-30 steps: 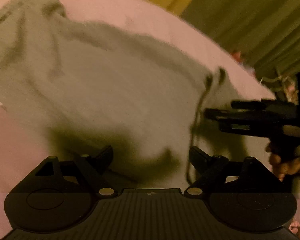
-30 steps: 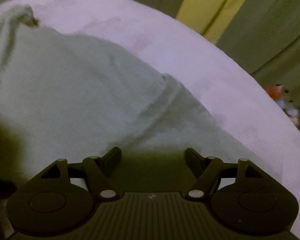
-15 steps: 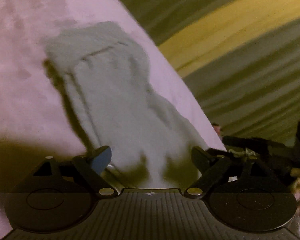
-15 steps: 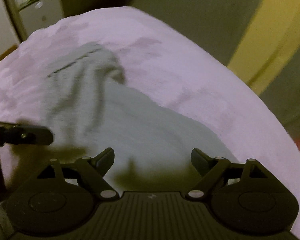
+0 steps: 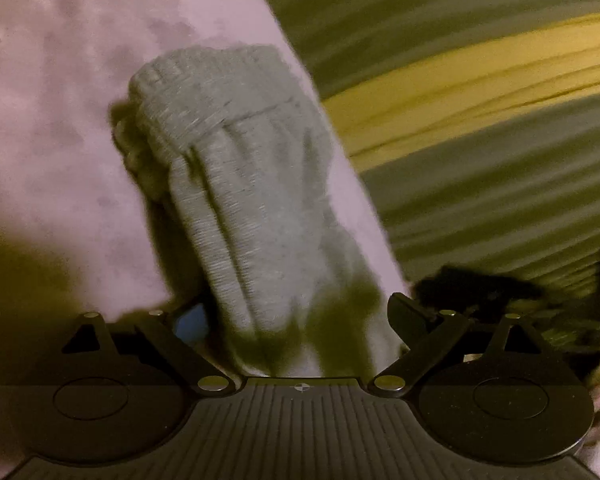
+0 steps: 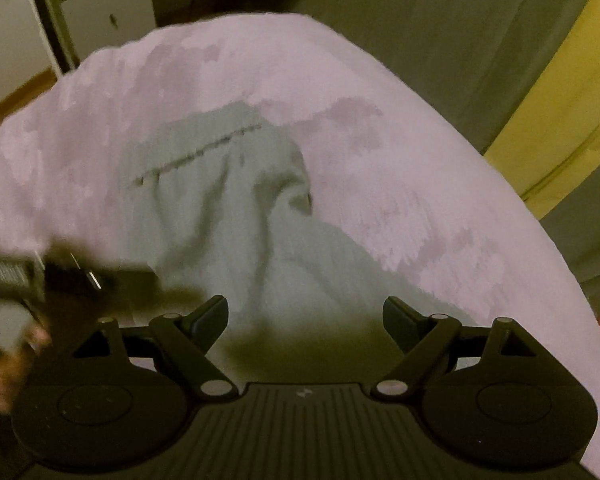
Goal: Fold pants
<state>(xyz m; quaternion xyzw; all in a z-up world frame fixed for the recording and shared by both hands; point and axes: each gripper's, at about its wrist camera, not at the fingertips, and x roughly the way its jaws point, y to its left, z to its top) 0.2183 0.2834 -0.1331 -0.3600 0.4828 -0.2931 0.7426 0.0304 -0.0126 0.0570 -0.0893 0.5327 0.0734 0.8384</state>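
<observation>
Pink blanket-covered bed filling most of both views, mottled with darker patches, its curved far edge set against grey-green and yellow striped curtains.

Grey knit pants lying on the bed surface, bunched lengthwise into soft folds; ribbed cuff or waistband end farthest from both cameras, marked by a dark stitched seam in the right wrist view. Near end of the fabric running down toward both tools and darkened there by their shadows.

Left tool seen from its own camera with jaws spread wide apart; grey fabric passing between them, close against the blue pad of the left-hand finger, well clear of the right-hand finger. No closure on the cloth visible. Same tool appearing as a blurred dark shape at the left edge of the right wrist view, held by a hand.

Right tool likewise wide open, poised over the shadowed near part of the pants, fingers not pinching any fabric; contact with the cloth not discernible. Blurred dark form of this tool at the right edge of the left wrist view.

White cabinet or appliance beyond the head of the bed, detail too blurred to read.
</observation>
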